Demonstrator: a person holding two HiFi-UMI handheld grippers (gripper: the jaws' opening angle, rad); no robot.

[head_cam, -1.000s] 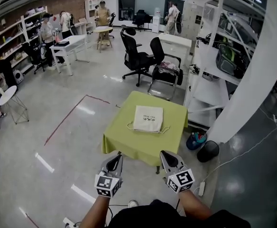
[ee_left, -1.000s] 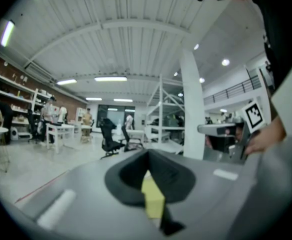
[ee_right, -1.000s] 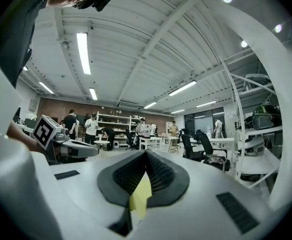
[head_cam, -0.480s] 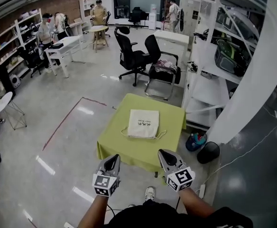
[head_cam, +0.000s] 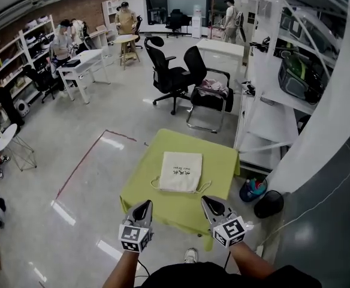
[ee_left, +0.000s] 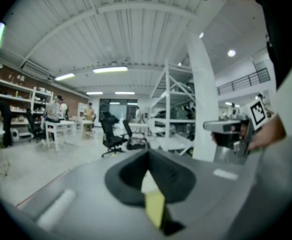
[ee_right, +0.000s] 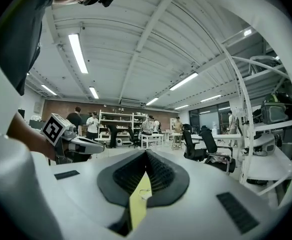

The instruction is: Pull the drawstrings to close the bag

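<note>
A cream drawstring bag [head_cam: 180,171] lies flat on a small table under a green cloth [head_cam: 217,161], its cords looping out at the two near corners [head_cam: 204,189]. My left gripper [head_cam: 142,207] and right gripper [head_cam: 211,205] hover side by side at the table's near edge, short of the bag. Both are shut with nothing held. In the left gripper view the jaws [ee_left: 147,160] meet, and a strip of green cloth shows through the slit below them. The right gripper view shows the same closed jaws [ee_right: 146,159] with the left gripper [ee_right: 71,143] off to the side.
Two black office chairs [head_cam: 170,75] stand beyond the table. White metal shelving [head_cam: 283,83] and a white pillar [head_cam: 337,113] rise to the right, with a black bin [head_cam: 267,204] at their foot. Desks, wall shelves and several people fill the far left. Red tape [head_cam: 82,164] marks the floor.
The view has closed in on the table a little, and the bag now sits lower in the head view. Both grippers stay shut and keep their places relative to the person.
</note>
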